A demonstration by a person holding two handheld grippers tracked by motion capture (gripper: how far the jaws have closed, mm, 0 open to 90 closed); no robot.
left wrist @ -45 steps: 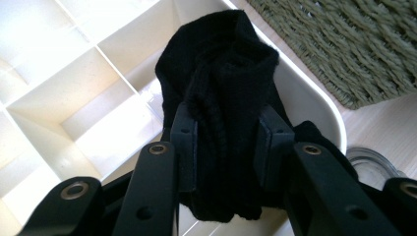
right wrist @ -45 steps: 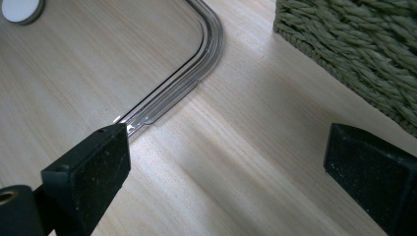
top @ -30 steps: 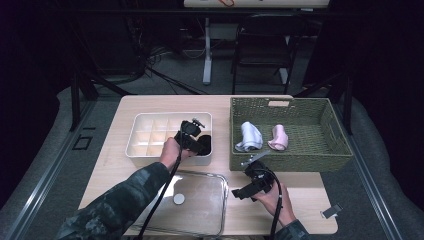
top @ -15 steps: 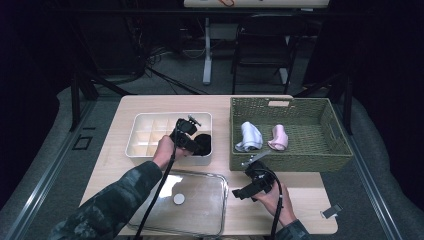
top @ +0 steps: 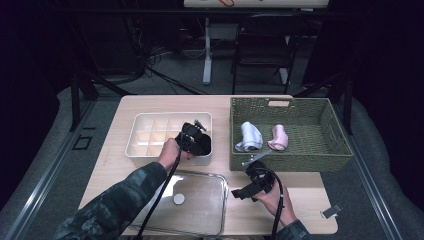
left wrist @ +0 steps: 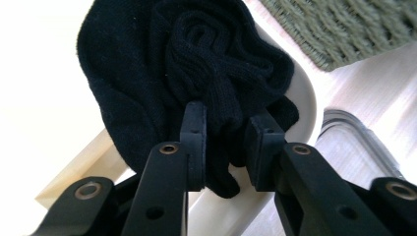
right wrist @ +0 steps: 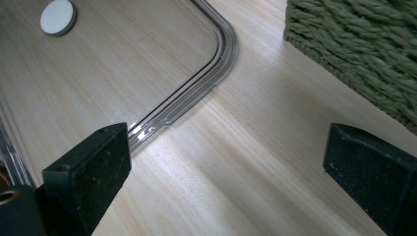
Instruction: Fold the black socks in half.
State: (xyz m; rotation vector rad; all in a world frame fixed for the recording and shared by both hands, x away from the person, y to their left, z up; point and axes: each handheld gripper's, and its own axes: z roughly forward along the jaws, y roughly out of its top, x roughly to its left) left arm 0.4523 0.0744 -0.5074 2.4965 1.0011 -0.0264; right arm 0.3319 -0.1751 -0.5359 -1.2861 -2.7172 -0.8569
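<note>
A rolled black sock (left wrist: pixel 147 73) lies in the near right corner of the white divided box (top: pixel 150 132). My left gripper (left wrist: pixel 227 132) is shut on a fold of that black sock (top: pixel 204 146); its jaws have just been closing with the knit pinched between the pads. In the high view the left gripper (top: pixel 196 136) sits over that corner of the box. My right gripper (top: pixel 247 179) is held low over the table in front of the basket. Seen from its own view, the right gripper (right wrist: pixel 231 162) is wide open with bare wood between its jaws.
A green woven basket (top: pixel 300 161) at the right holds a pale blue sock (top: pixel 249 136) and a pink sock (top: pixel 278 137). A clear lid (top: pixel 200 220) with a white disc (top: pixel 178 199) lies at the front. The lid's corner (right wrist: pixel 216 59) is just ahead of my right jaws. A small grey object (top: pixel 331 211) lies at the front right.
The left forearm has shifted slightly while its gripper stays at the box's corner on the black sock. The right hand has kept still.
</note>
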